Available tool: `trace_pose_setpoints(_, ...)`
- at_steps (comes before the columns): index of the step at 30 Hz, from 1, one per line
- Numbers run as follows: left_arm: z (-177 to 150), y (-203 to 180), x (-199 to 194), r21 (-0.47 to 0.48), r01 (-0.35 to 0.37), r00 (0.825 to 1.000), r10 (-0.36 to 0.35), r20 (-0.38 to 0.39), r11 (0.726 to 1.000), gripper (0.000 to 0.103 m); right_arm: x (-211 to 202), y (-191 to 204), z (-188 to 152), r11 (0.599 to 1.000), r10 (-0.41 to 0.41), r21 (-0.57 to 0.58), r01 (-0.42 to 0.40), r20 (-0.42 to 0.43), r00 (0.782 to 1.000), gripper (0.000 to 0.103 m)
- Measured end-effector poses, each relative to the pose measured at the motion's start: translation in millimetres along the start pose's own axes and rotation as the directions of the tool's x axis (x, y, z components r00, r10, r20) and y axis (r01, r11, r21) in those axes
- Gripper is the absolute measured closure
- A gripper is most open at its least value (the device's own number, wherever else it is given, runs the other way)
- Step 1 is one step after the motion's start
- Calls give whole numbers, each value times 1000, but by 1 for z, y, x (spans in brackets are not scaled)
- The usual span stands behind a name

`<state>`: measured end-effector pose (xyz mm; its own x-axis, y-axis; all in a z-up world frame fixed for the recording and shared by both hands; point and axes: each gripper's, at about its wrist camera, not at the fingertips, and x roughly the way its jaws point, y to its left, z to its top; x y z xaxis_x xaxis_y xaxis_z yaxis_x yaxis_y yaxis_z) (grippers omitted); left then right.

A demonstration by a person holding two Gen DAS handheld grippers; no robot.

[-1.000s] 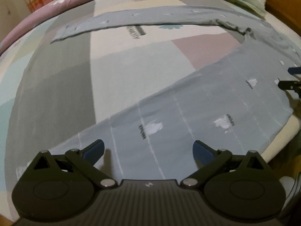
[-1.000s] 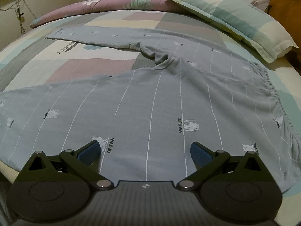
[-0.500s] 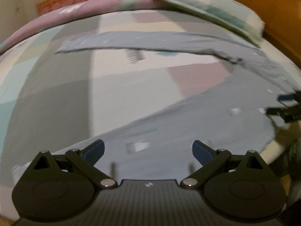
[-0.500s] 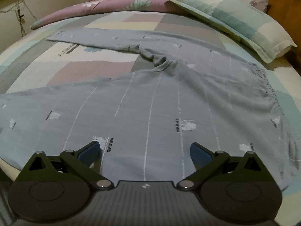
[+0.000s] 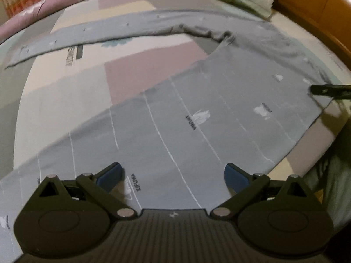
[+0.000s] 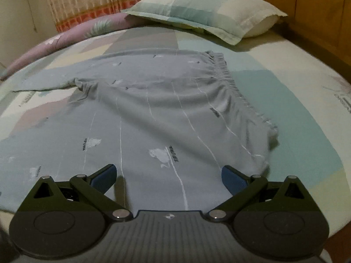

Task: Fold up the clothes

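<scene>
The grey trousers (image 5: 197, 118) carry the repeated print "XIFUWA" beside small white figures; lettering on the bedsheet (image 5: 72, 54) near the far leg is unreadable.

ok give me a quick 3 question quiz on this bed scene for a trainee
1. True or false: both the left tool and the right tool have their jaws spread with no cloth pinched between them.
2. Multiple choice: the grey trousers lie with their legs (a) stacked on each other, (b) spread apart in a V, (c) rolled up.
3. Fill in: the elastic waistband points toward the side of the bed where the ______ lies.

Key: 1 true; 2 b; 3 pillow
</scene>
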<state>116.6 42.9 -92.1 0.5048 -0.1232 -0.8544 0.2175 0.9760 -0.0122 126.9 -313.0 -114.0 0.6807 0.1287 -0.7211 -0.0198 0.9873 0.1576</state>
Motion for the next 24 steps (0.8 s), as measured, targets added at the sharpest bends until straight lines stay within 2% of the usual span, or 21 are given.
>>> trace_pose_setpoints(5, 16, -7, -3, 12, -16, 999, 16, 38, 1000, 4, -5, -18, 43, 992, 110, 61, -114, 67, 992, 0)
trace_pose_setpoints(9, 30, -15, 8, -9, -11, 998, 11, 61, 1000, 4, 29, -25, 93, 980, 177, 77, -186, 113, 978, 0)
trace_pose_setpoints(11, 34, -20, 15, -19, 2, 998, -1, 59, 1000, 4, 55, -29, 113, 974, 195, 100, -205, 103, 975, 0)
trace_pose_setpoints(14, 38, -24, 23, -15, 19, 998, -18, 54, 1000, 4, 94, -32, 133, 975, 179, 122, -186, 71, 981, 0)
trace_pose_setpoints(16, 38, -24, 26, -11, 24, 999, -24, 48, 1000, 4, 119, -34, 140, 986, 116, 115, -119, 37, 993, 0)
trace_pose_setpoints(19, 38, -24, 32, -6, 32, 999, -31, 40, 999, 4, 136, -37, 151, 996, 63, 60, -66, 53, 997, 1)
trace_pose_setpoints(24, 40, -22, 33, -6, 36, 998, -36, 45, 999, 4, 151, -37, 172, 1000, 22, 22, -22, 33, 999, 0)
